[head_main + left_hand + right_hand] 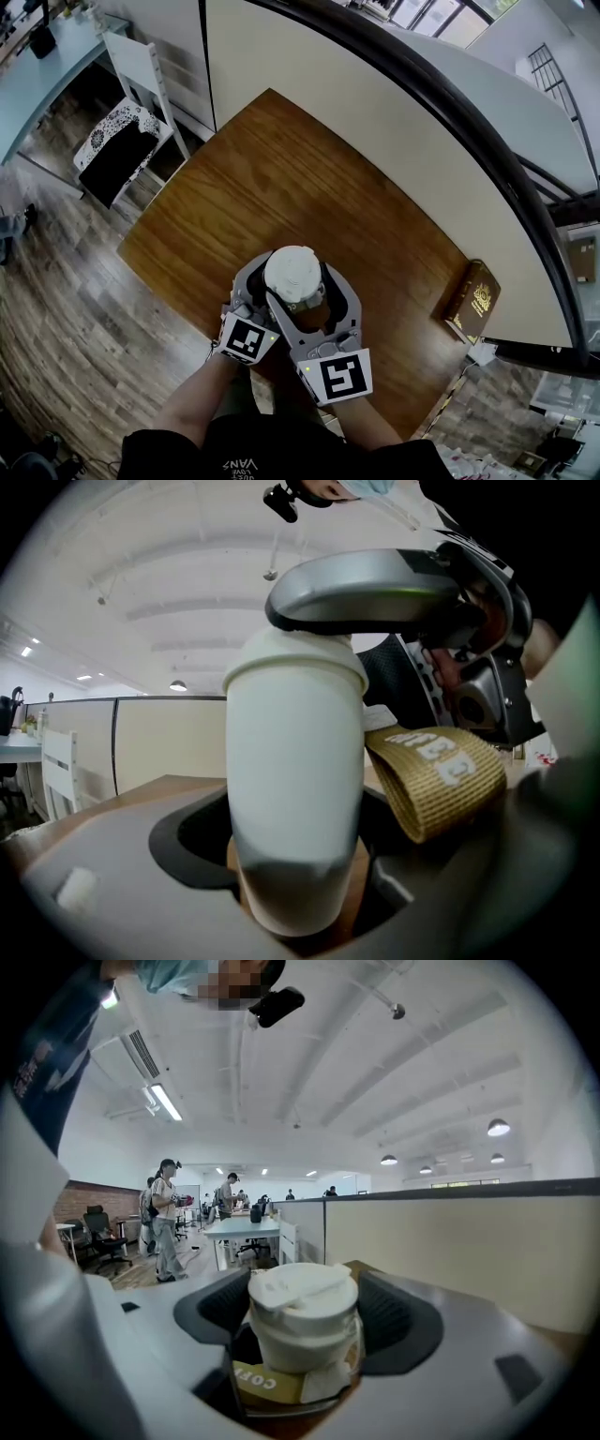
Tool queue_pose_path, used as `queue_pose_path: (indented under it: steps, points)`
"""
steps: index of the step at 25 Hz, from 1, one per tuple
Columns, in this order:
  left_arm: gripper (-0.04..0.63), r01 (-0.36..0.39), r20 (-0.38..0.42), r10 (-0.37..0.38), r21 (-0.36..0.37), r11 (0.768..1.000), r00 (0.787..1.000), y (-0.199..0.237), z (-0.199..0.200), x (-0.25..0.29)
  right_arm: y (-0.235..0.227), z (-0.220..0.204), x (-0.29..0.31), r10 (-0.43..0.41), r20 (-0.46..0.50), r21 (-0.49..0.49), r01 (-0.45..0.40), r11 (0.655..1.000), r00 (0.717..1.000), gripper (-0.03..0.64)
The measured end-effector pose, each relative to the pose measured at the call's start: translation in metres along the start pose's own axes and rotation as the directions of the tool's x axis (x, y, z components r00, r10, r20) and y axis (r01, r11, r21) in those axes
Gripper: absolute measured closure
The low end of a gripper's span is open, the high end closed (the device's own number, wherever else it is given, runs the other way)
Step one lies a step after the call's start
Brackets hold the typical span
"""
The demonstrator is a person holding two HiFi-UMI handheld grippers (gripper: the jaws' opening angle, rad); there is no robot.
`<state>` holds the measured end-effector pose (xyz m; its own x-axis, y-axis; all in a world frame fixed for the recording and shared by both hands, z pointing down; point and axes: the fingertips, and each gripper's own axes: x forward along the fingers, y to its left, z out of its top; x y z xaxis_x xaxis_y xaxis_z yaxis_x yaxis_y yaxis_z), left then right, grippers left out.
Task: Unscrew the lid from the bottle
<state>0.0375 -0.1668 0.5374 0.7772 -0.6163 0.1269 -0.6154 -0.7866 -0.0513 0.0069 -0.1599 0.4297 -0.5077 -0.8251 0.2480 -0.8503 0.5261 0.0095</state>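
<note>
To the left of the bottle (295, 789) stands the left gripper (295, 902), and its fingers (112, 874) are closed on the white body low down, so the bottle is held upright over the near part of the wooden surface (281, 178). I cannot tell whether its base touches the wood. On top of the bottle sits the white lid (302, 1312), which looks fully seated, with no gap that I can see. Just below the lid hangs a tan woven strap (436, 775) with letters on it. To the right of the bottle comes the right gripper (305, 1335). Its fingers (403, 1321) lie on both sides of the lid and appear to press against it. Well to the right of the bottle, a brown book (472, 300) lies at the edge of the surface. I judge that the step in hand is the grip before turning. The next move asks the right gripper to twist the lid while the left one keeps the body from turning, and the strap should stay out of the way.
</note>
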Motion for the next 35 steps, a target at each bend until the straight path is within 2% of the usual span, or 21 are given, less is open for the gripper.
queue_pose_path:
  steps: [3, 6, 9, 11, 13, 17, 19, 21, 22, 25, 31, 35]
  points:
    - [0.209, 0.018, 0.01, -0.018, 0.004, 1.0, 1.0, 0.0, 0.001, 0.0, -0.001, -0.001, -0.001, 0.05, -0.002, 0.043, -0.05, 0.998, 0.999, 0.295]
    - [0.209, 0.032, 0.027, -0.031, -0.048, 0.998, 0.999, 0.001, 0.006, 0.0, -0.001, -0.001, -0.002, 0.129, 0.0, 0.043, -0.128, 0.991, 0.992, 0.295]
    - [0.209, 0.088, 0.032, -0.087, -0.034, 0.996, 0.996, 0.001, 0.006, 0.001, -0.002, -0.002, -0.002, 0.226, 0.003, 0.009, -0.226, 0.974, 0.974, 0.295]
    - [0.209, 0.137, 0.027, -0.137, -0.007, 0.991, 0.99, 0.0, 0.005, 0.0, 0.0, -0.001, -0.002, 0.309, 0.0, -0.025, -0.309, 0.951, 0.951, 0.295]
    - [0.209, 0.173, 0.029, -0.172, -0.014, 0.985, 0.985, 0.0, 0.006, -0.002, 0.005, -0.002, -0.004, 0.415, -0.002, -0.066, -0.414, 0.908, 0.91, 0.295]
    - [0.209, 0.263, 0.002, -0.263, 0.05, 0.964, 0.965, -0.004, -0.002, -0.005, 0.01, -0.008, -0.009, 0.612, -0.05, -0.148, -0.612, 0.777, 0.789, 0.295]
    - [0.209, 0.274, 0.013, -0.275, 0.021, 0.961, 0.961, -0.003, 0.001, -0.005, 0.011, -0.009, -0.008, 0.672, -0.08, -0.194, -0.673, 0.714, 0.736, 0.295]
    - [0.209, 0.285, 0.02, -0.285, 0.006, 0.958, 0.958, -0.001, 0.002, -0.005, 0.012, -0.008, -0.006, 0.705, -0.096, -0.219, -0.706, 0.673, 0.702, 0.295]
    - [0.209, 0.293, 0.018, -0.293, 0.013, 0.956, 0.956, -0.001, 0.001, -0.005, 0.012, -0.006, -0.005, 0.713, -0.094, -0.214, -0.714, 0.667, 0.694, 0.295]
    - [0.209, 0.284, 0.029, -0.284, -0.006, 0.959, 0.958, -0.001, 0.004, -0.004, 0.01, -0.002, -0.004, 0.711, -0.063, -0.168, -0.709, 0.685, 0.701, 0.295]
    - [0.207, 0.276, 0.041, -0.276, -0.015, 0.961, 0.96, 0.002, 0.006, -0.004, 0.006, 0.006, -0.001, 0.648, 0.01, -0.104, -0.644, 0.758, 0.762, 0.295]
    - [0.207, 0.271, 0.028, -0.27, -0.009, 0.963, 0.962, 0.001, 0.005, -0.005, 0.006, 0.013, -0.005, 0.616, 0.023, -0.111, -0.61, 0.784, 0.787, 0.295]
